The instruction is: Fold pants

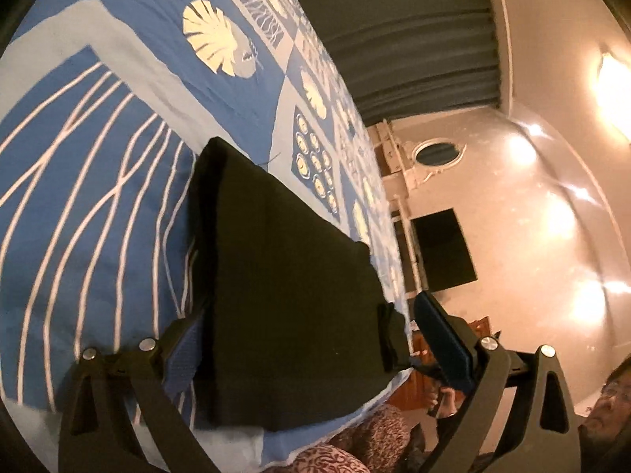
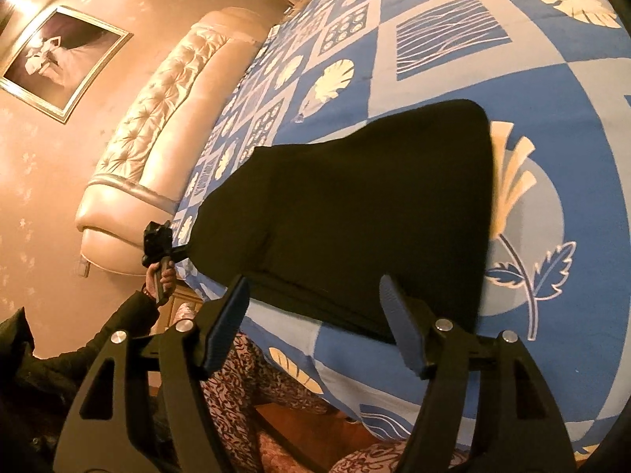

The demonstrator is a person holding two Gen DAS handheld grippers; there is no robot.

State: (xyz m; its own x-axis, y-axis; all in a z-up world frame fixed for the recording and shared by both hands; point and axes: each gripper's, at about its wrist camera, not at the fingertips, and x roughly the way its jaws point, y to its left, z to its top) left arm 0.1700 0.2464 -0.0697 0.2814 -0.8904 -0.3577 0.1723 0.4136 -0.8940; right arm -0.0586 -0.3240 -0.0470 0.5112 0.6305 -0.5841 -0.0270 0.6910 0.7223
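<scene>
The black pants [image 1: 288,276] lie folded into a compact slab on the blue patterned bedspread [image 1: 98,181], near the bed's edge. My left gripper [image 1: 315,331] is open, its jaws wide apart on either side of the pants' near end. The pants also show in the right wrist view [image 2: 355,213]. My right gripper [image 2: 315,299] is open, with its fingertips over the pants' near hem and nothing clamped. The left gripper [image 2: 157,244] shows small at the pants' left corner in the right wrist view.
The bed's edge [image 2: 339,386] runs just below the pants, with a patterned skirt and wooden floor beneath. A tufted headboard [image 2: 157,126] stands at the left. A dark curtain [image 1: 394,31] and a wall with a dark screen [image 1: 441,252] lie beyond the bed.
</scene>
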